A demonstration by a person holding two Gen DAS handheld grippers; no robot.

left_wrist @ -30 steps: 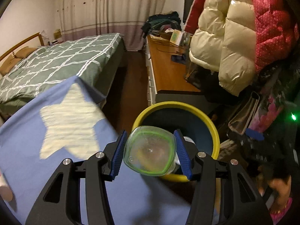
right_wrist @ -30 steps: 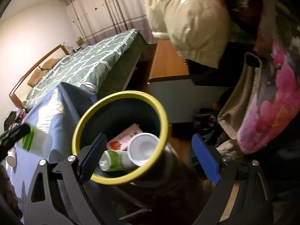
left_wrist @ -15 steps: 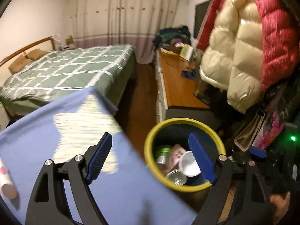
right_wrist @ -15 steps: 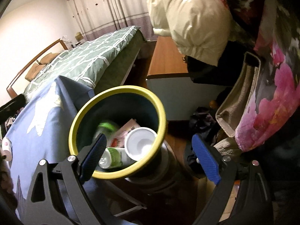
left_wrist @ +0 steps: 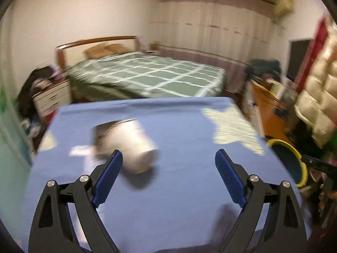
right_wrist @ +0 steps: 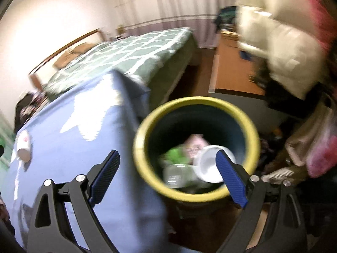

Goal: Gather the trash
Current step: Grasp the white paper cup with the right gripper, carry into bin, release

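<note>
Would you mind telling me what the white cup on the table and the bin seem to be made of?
Cup: probably paper or thin plastic, matte white with a faint pink print; blur leaves it open. Bin: likely plastic, smooth, with a yellow rim and dark inner wall.

This is a lived-in bedroom in a home. A bed (left_wrist: 147,78) with a green checked cover and wooden headboard stands before full-length curtains (left_wrist: 210,27), with a bedside drawer unit (left_wrist: 52,97) next to it. Puffy winter coats (right_wrist: 280,48) hang beside a low wooden cabinet (right_wrist: 231,69).
</note>
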